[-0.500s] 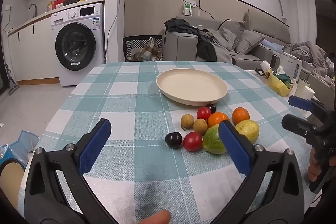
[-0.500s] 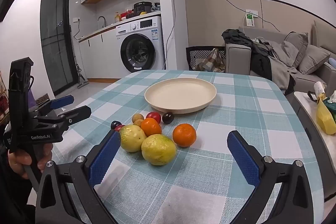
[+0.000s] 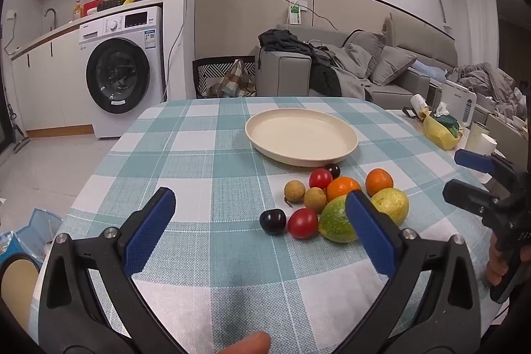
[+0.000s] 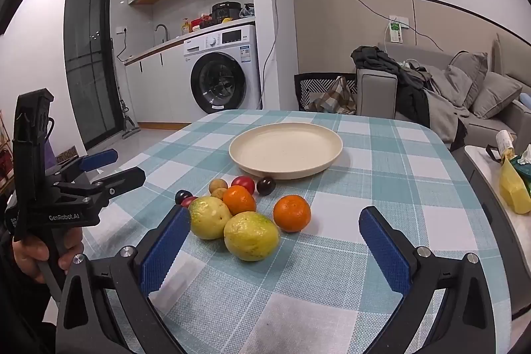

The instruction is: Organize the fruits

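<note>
Although half a second has passed, nothing on the table point(image 3: 186, 161) has moved: fruit and plate point(image 3: 300, 136) lie as before, and both grippers hover in the same spots. The left gripper point(image 3: 259, 223) holds its jaws spread wide with nothing between them, over the cloth near the front edge; the right gripper point(image 4: 275, 241) is likewise wide open, empty, just short of the fruit. By count there are nine fruits in one cluster just in front of the plate, toward the table's middle: two oranges point(image 4: 292, 213), two yellow-green guavas point(image 4: 251, 235), two red tomatoes point(image 3: 302, 223), two brown longans point(image 3: 294, 190) and two dark plums point(image 3: 272, 221). One cream plate, empty, sits beyond them toward the far edge.
</note>
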`<state>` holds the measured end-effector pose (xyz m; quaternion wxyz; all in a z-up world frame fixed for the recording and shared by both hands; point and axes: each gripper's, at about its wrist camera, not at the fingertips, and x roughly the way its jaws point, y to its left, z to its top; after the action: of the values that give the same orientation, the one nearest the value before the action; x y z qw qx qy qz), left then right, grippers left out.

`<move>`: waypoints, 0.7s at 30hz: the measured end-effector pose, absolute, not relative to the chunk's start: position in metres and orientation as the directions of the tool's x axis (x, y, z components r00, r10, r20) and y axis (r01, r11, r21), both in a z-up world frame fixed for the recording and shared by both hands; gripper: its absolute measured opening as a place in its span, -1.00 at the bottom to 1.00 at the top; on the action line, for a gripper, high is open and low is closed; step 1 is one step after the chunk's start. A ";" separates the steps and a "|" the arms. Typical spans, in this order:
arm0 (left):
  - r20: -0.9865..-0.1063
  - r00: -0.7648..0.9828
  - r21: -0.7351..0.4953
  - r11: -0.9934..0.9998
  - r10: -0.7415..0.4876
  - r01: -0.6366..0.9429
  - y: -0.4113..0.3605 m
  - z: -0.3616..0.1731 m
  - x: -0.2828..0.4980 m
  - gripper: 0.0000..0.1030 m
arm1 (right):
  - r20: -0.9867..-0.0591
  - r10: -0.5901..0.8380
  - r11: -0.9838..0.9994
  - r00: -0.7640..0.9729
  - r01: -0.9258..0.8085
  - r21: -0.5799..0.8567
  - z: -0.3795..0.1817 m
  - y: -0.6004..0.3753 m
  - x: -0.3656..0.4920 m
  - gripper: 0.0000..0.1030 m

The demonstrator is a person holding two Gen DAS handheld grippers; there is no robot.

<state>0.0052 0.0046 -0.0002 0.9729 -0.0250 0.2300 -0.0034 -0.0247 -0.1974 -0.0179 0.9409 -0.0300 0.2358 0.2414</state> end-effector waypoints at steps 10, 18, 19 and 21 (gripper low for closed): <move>-0.446 0.895 -0.045 0.999 -0.012 -0.008 0.005 0.002 0.004 0.98 | -0.459 0.440 0.882 0.772 -0.468 0.057 -0.016 -0.194 -0.026 1.00; -0.435 0.900 -0.037 0.999 -0.011 -0.005 -0.001 0.004 -0.002 0.98 | -0.463 0.436 0.883 0.772 -0.466 0.054 -0.016 -0.195 -0.025 1.00; -0.435 0.900 -0.037 0.999 -0.011 -0.006 -0.001 0.004 -0.002 0.98 | -0.464 0.434 0.884 0.772 -0.465 0.054 -0.016 -0.195 -0.025 1.00; -0.436 0.900 -0.037 0.999 -0.011 -0.006 -0.001 0.005 -0.002 0.98 | -0.465 0.434 0.884 0.772 -0.464 0.054 -0.016 -0.194 -0.025 1.00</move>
<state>-0.0016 -0.0011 0.0047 0.9745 -0.0186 0.2237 -0.0014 -0.0246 -0.1942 -0.0164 0.9407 -0.0317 0.2393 0.2385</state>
